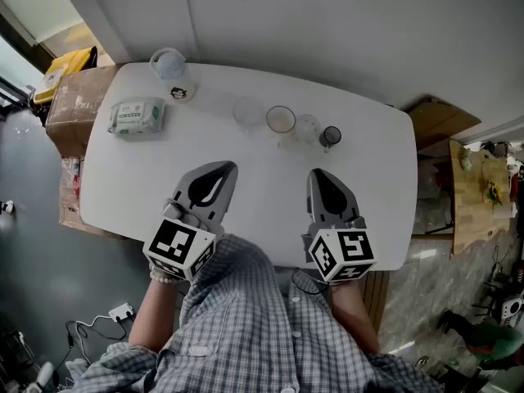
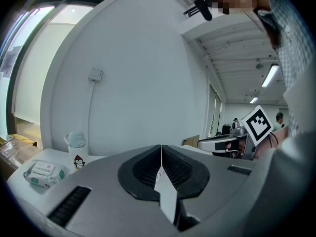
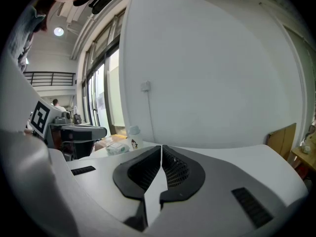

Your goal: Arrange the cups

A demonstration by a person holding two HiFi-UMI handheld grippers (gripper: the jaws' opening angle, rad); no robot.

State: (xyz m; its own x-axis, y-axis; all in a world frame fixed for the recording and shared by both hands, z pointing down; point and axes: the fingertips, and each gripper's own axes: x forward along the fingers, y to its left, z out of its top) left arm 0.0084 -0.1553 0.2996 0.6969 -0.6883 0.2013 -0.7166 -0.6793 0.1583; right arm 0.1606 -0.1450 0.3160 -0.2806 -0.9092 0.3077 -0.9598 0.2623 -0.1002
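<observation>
White tabletop (image 1: 131, 178) carries the cups (image 1: 281, 119) in a row at upper centre. Our left gripper (image 1: 228, 170) and right gripper (image 1: 318, 175), below them, are both pinched closed on nothing; we should spread the jaws before reaching, then squeeze gently.

Both arms out front, elbows tucked. My left gripper (image 1: 226, 169) points forward and leans a little inward; its marker cube (image 1: 178, 248) sits nearest my chest. The left forearm (image 1: 155, 318) is bare below the cube. My right gripper (image 1: 318, 173) lies roughly parallel to it, well apart. Its marker cube (image 1: 342, 255) sits over the right forearm (image 1: 354, 311).

Left gripper view: jaws pressed together along one seam, nothing between them. Right gripper view: the same, jaws closed tip to tip and empty.
</observation>
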